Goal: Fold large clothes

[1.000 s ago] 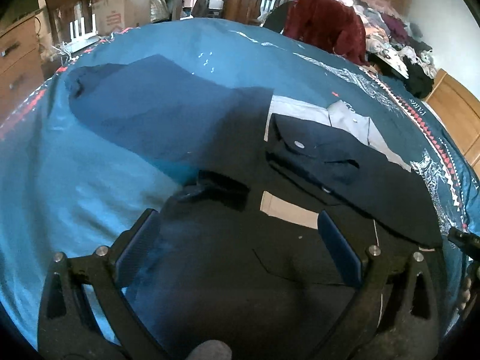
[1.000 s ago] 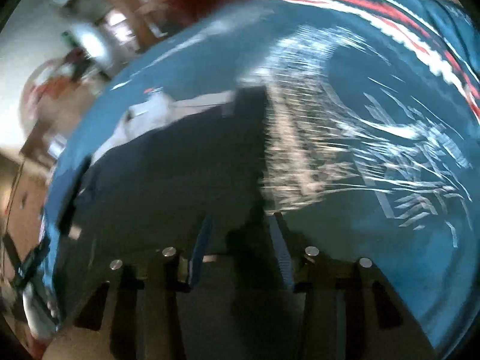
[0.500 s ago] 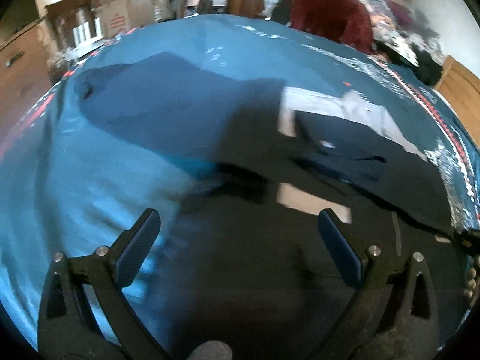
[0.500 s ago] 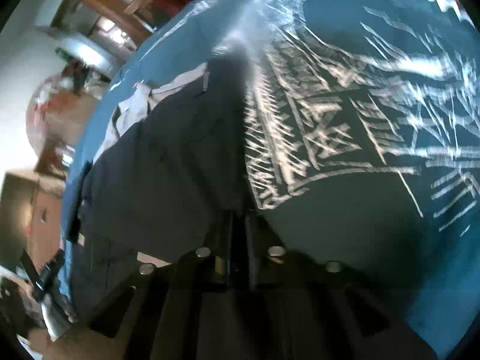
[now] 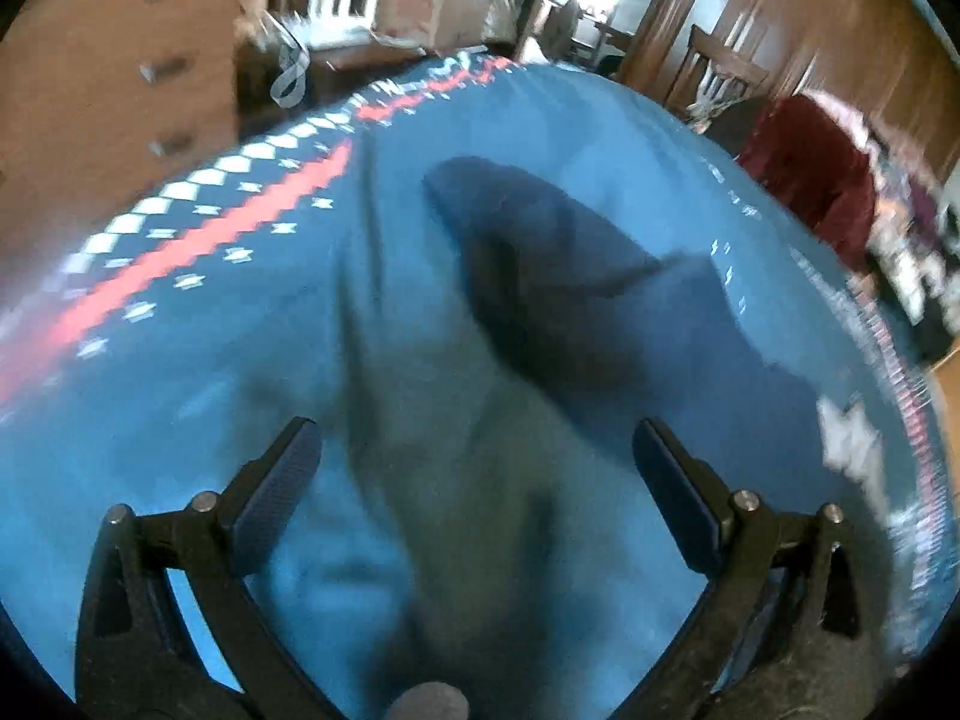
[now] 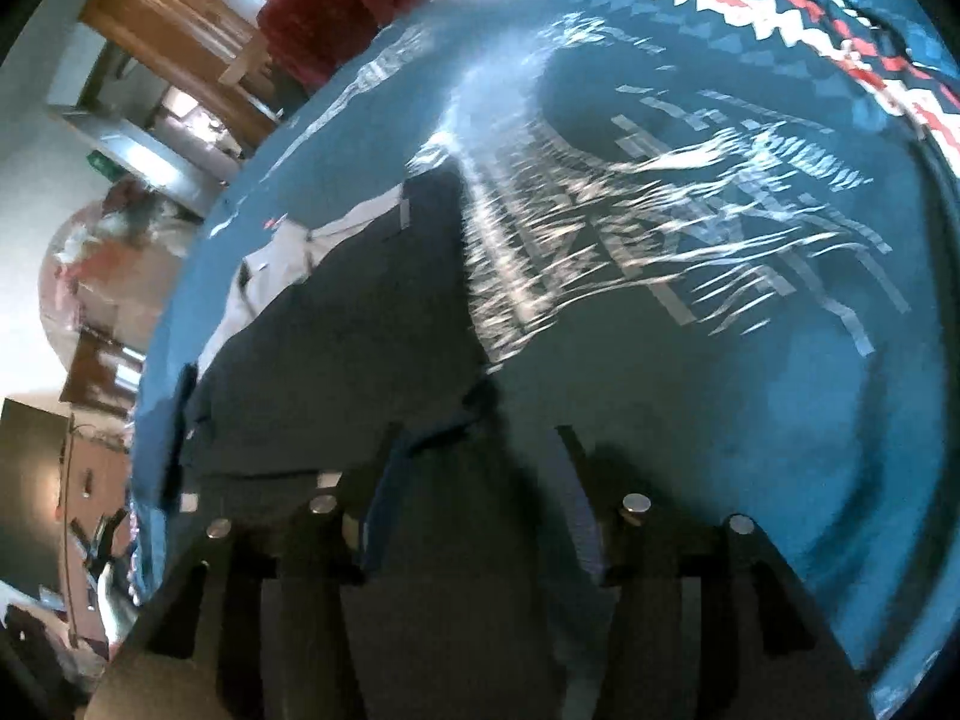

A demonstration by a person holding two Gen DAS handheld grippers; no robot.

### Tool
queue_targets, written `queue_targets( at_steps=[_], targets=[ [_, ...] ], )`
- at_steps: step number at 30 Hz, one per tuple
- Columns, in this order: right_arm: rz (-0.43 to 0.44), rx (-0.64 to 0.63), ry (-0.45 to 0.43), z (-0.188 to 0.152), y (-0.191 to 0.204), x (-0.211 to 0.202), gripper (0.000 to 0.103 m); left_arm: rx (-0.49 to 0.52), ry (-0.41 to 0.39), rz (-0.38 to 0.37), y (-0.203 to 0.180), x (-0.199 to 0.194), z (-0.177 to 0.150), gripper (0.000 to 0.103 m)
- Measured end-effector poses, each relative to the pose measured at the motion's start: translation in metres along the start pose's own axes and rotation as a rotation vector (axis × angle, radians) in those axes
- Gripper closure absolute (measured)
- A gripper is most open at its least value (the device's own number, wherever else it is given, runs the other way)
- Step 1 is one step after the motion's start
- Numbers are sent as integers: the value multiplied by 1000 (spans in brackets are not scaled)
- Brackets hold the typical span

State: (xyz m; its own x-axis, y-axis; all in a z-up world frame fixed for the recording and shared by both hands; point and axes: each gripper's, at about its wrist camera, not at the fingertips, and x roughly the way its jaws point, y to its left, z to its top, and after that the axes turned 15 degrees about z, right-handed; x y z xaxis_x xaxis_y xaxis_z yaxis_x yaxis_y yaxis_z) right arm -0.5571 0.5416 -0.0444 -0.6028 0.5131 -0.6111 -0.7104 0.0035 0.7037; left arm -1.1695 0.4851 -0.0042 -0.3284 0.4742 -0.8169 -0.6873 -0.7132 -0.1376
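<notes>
The dark navy trousers (image 6: pixel 336 360) lie lengthwise toward the blue patterned bedspread's (image 6: pixel 750 360) far edge. The right gripper (image 6: pixel 480 474), clenched earlier, has released; the left gripper (image 5: pixel 477 480) remains spread, now over bare bedspread.

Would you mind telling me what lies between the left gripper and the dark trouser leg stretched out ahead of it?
In the left wrist view, only rumpled blue bedspread lies between the open left gripper and the dark trouser leg.

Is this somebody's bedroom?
Probably yes, a lived-in bedroom. A wide blue bedspread with a red and white border covers what looks like a bed, a wooden chest of drawers stands beside it, and dark trousers lie on it. Clothes are heaped on a chair behind.
</notes>
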Motion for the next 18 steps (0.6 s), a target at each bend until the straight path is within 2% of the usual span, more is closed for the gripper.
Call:
queue_targets(
  at_steps=[2,4,7,9,11,12,13,14,16,17,18],
  targets=[
    [-1,-22,20,-2,14,11,48,-5,15,-27,-8,19,17,7],
    [10,-38,39,-4,26,21,48,-27,31,-22,-11,37,28,9],
    [23,-51,57,-7,38,32,48,-86,78,28,-11,69,39,11],
    [20,-53,64,-10,42,34,48,-86,47,61,-12,79,45,13],
    [16,-51,69,-13,44,36,48,-42,4,89,-23,81,54,45],
    [16,-51,69,-15,45,36,48,-24,-13,78,-26,80,57,79],
    [16,-53,67,-16,47,35,49,-6,-17,68,-30,79,61,94],
    [18,-56,64,-18,48,34,49,14,-29,82,-37,71,65,96],
    [20,-70,58,-19,51,33,55,26,-68,21,-51,48,68,100],
    [26,-75,56,-18,52,33,57,45,-99,-66,-66,25,64,100],
    [38,-74,53,-17,53,33,58,64,-123,-189,-86,2,60,100]
  ],
)
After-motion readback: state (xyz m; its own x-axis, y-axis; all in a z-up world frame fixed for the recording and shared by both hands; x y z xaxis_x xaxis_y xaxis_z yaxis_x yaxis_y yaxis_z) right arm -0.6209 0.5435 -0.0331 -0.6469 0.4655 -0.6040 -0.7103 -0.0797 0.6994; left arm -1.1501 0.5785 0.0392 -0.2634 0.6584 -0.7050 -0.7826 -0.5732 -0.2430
